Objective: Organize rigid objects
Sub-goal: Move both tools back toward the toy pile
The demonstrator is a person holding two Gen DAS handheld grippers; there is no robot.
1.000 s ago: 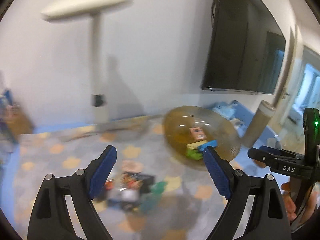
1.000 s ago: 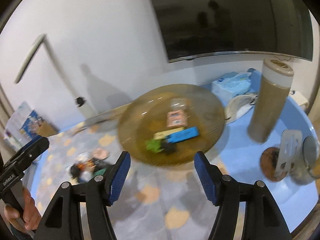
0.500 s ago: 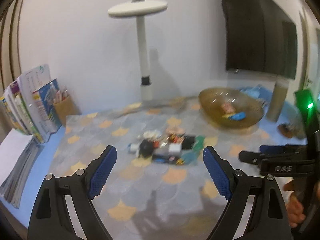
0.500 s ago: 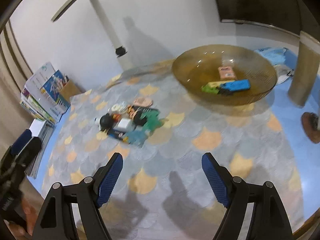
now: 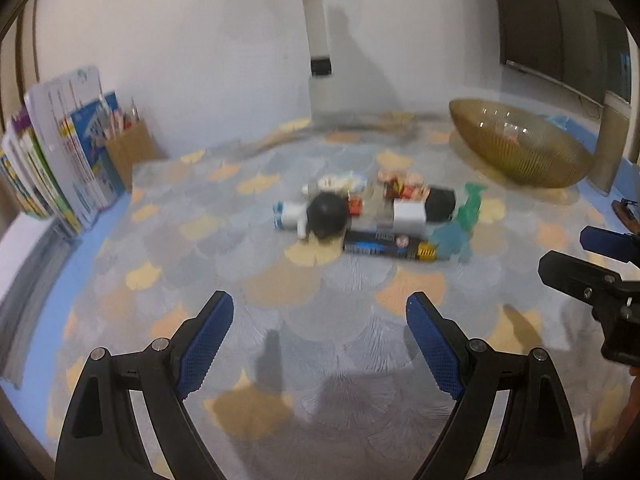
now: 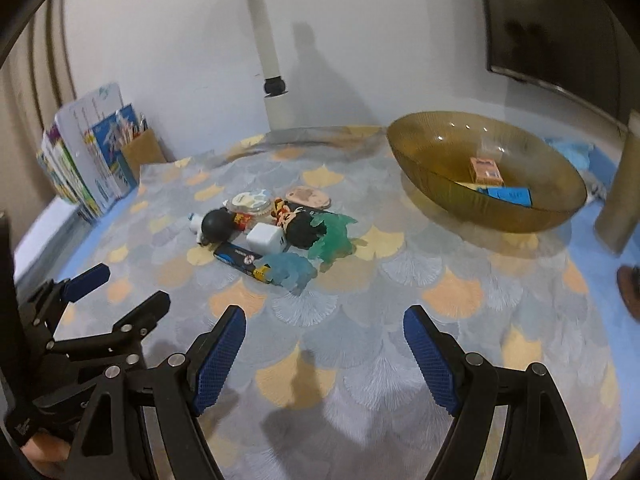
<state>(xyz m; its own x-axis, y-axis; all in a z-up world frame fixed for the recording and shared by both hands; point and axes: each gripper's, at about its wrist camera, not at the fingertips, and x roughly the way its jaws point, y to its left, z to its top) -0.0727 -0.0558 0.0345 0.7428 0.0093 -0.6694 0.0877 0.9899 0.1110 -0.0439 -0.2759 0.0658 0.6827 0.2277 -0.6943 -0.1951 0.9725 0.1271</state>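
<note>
Approach step: my left gripper [image 5: 320, 330] and right gripper [image 6: 324, 342] both hang spread and empty over the mat [image 6: 400, 280]. Toy pile [image 6: 276, 236] sits mid-mat, amber bowl [image 6: 440, 192] well right. Next: pick one edge piece, probably the green figure [image 6: 334, 236].

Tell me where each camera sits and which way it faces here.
Left wrist view: on the left gripper, looking down and forward over the grey-and-orange scalloped mat at the pile of small toys; its own open blue-padded fingers show, with the right gripper at the right edge.
Right wrist view: on the right gripper, facing the same pile and the amber glass bowl; the left gripper shows at lower left.
Shared: pile, bowl, mat, white lamp pole.
</note>
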